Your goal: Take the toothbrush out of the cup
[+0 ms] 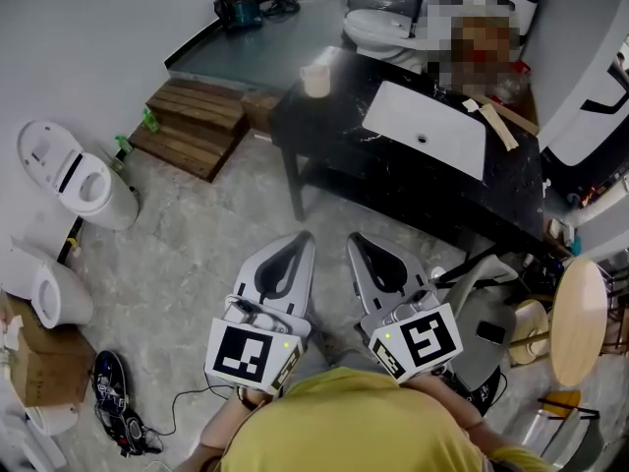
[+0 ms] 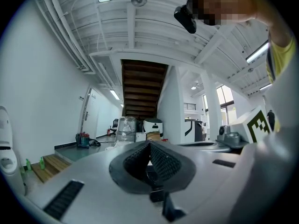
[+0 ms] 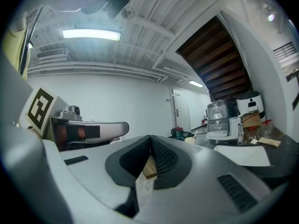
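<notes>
Two grippers are showing low in the head view, held close to the person's body side by side: the left gripper (image 1: pixel 301 238) and the right gripper (image 1: pixel 356 240), both pointing toward the black table (image 1: pixel 295 126). Each one's own view is showing its jaws pressed together at the tips with nothing between them, so the left gripper (image 2: pixel 149 146) and the right gripper (image 3: pixel 150 139) are both clenched on air. One cup (image 1: pixel 315 80) is standing on the table's near-left corner, well apart from both grippers, and one white sink (image 1: pixel 425 129) is lying to its right. From overhead the toothbrush is too small to make out, but the right gripper view is catching the cup (image 3: pixel 189 139) from the side with a thin toothbrush (image 3: pixel 196 134) leaning out of it. The head view alone is taking in three toilets, two by the left wall (image 1: pixel 74 180) (image 1: pixel 39 288) and one behind the table (image 1: pixel 378 28), plus one set of wooden steps (image 1: pixel 192 126).
</notes>
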Available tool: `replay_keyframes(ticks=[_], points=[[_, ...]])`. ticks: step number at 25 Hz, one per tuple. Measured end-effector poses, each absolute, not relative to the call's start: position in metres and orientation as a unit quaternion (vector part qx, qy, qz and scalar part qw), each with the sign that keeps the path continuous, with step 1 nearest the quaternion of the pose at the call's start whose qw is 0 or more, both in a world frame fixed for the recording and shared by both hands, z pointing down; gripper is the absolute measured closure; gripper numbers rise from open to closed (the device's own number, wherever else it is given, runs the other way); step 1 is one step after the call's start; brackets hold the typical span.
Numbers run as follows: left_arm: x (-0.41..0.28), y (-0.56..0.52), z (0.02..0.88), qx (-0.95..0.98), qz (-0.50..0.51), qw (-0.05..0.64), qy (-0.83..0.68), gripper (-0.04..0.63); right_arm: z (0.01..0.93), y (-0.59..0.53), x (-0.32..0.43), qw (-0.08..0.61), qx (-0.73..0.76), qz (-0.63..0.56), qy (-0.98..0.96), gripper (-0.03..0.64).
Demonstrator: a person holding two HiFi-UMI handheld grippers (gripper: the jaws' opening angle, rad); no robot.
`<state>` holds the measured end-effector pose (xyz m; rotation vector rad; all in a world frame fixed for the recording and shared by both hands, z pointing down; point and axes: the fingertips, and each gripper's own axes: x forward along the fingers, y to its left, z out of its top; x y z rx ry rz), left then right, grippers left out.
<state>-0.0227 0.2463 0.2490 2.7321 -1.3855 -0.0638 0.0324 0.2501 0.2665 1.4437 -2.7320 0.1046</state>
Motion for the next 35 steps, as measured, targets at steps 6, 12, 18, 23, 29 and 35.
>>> replay_keyframes(ticks=[6,12,18,23,29,35], points=[[-0.03,0.197,0.252,0.9,-0.021,0.042,-0.434,0.586,0.269,0.2,0.021,0.022,0.478,0.038,-0.877,0.6],[-0.045,0.136,0.254,0.905,-0.018,0.041,-0.423,0.586,0.27,0.141,0.007,0.019,0.488,0.037,-0.872,0.6],[-0.054,0.087,0.255,0.916,-0.02,0.042,-0.398,0.586,0.271,0.092,-0.007,0.017,0.505,0.037,-0.862,0.6],[-0.061,0.062,0.258,0.924,-0.019,0.042,-0.381,0.586,0.274,0.067,-0.011,0.021,0.524,0.034,-0.851,0.6],[-0.069,0.044,0.263,0.925,-0.016,0.048,-0.378,0.586,0.276,0.051,-0.019,0.03,0.526,0.033,-0.849,0.6],[-0.073,0.027,0.265,0.925,-0.017,0.052,-0.377,0.586,0.278,0.034,-0.024,0.034,0.523,0.035,-0.851,0.6]])
